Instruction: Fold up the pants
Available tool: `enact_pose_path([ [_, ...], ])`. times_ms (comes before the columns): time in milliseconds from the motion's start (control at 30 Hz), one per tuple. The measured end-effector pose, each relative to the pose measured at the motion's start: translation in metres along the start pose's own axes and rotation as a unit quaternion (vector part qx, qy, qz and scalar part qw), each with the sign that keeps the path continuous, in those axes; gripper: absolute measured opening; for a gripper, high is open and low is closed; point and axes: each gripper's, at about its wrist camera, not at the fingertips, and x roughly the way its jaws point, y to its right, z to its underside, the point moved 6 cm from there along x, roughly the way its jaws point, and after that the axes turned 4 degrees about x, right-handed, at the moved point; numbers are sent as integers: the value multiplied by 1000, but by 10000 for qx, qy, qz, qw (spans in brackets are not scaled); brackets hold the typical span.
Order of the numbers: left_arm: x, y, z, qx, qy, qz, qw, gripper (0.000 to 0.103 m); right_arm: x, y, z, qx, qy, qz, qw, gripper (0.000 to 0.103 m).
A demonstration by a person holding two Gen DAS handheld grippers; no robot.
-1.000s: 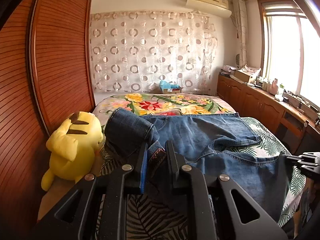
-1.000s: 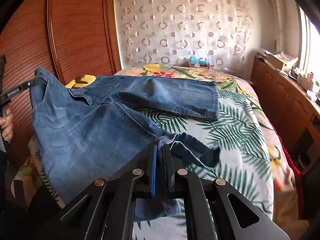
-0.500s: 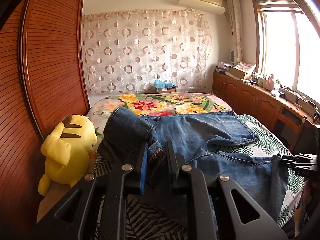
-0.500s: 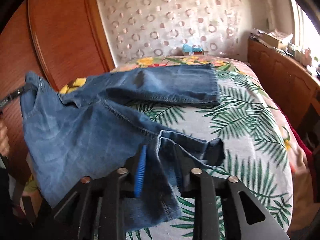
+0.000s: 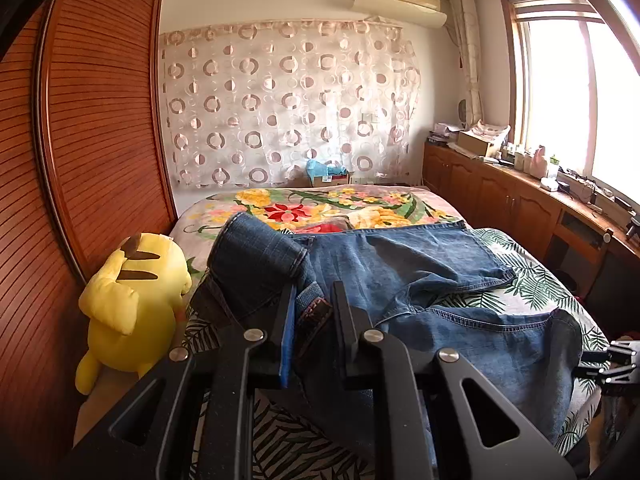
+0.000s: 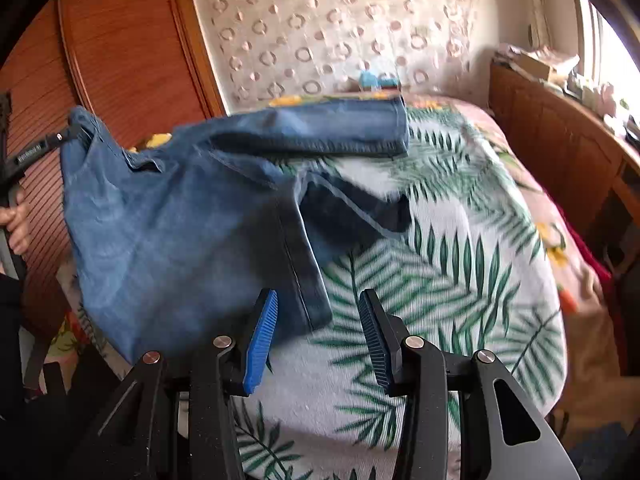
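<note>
pants: blue denim jeans point(image 5: 420, 280), spread partly over the leaf-and-flower print bedspread of the bed point(image 6: 460, 280); one leg lies flat across the bed toward the far side, the nearer part hangs lifted at the waist end.
left hand-held gripper point(image 5: 314, 312): clenched on the bunched waistband with its brown leather patch, holding that corner off the bed; a person's hand point(image 6: 16, 220) shows on its handle in the right wrist view.
right hand-held gripper point(image 6: 316, 336): released, jaws have just been opening; a denim hem edge droops between the two pads but neither pad presses it. Right view is motion-blurred.
key relation: the loose denim edge sits just ahead of and slightly left of the right hand-held gripper; the pants' long axis runs from the held waist at the left across the bed to the far hem at upper right. Right one is nearer the dropped edge, left one owns the waist.
step, judged: early, fabric being laid out or regripped; no fold visible yet.
risk, judged: one-corner hold may let the waist sag and twist.
surroundings: yellow plush toy point(image 5: 132, 300) beside the bed at left, against the reddish slatted wooden wardrobe door point(image 5: 80, 140); circle-pattern curtain point(image 5: 288, 100) behind.
</note>
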Motion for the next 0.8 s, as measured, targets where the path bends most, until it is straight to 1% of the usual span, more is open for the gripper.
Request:
enact_pose_path([
  [200, 0, -1, -5, -10, 25, -23, 10000, 17, 10, -8, -2, 75, -88, -302, 9995, 44],
  [367, 3, -8, -10, -32, 45, -49, 10000, 17, 30, -6, -3, 57, -218, -449, 9987, 44],
  [433, 2, -10, -12, -36, 58, -58, 10000, 17, 31, -6, -5, 22, -217, -469, 9987, 23],
  [467, 2, -11, -13, -26, 67, -69, 10000, 17, 32, -7, -6, -18, -192, -493, 9986, 19],
  [500, 1, -12, -13, -24, 67, -68, 10000, 17, 28, -9, -7, -66, -140, -510, 9986, 14],
  [567, 1, -14, -16, 33, 75, -63, 9999, 17, 19, -11, -12, -193, 9, -482, 9987, 13],
  [600, 0, -15, -18, 53, 101, -97, 9999, 17, 13, -12, -16, -233, 97, -469, 9986, 7],
  [633, 0, -18, -22, 66, 137, -129, 9998, 17, 7, -11, -19, -256, 194, -444, 9985, 6],
  [700, 0, -22, -29, 44, 188, -164, 9997, 17, -9, -9, -31, -268, 444, -362, 9980, 5],
  [800, 2, -32, -43, -5, 273, -232, 9994, 17, -35, 1, -58, -253, 911, -226, 9953, 5],
])
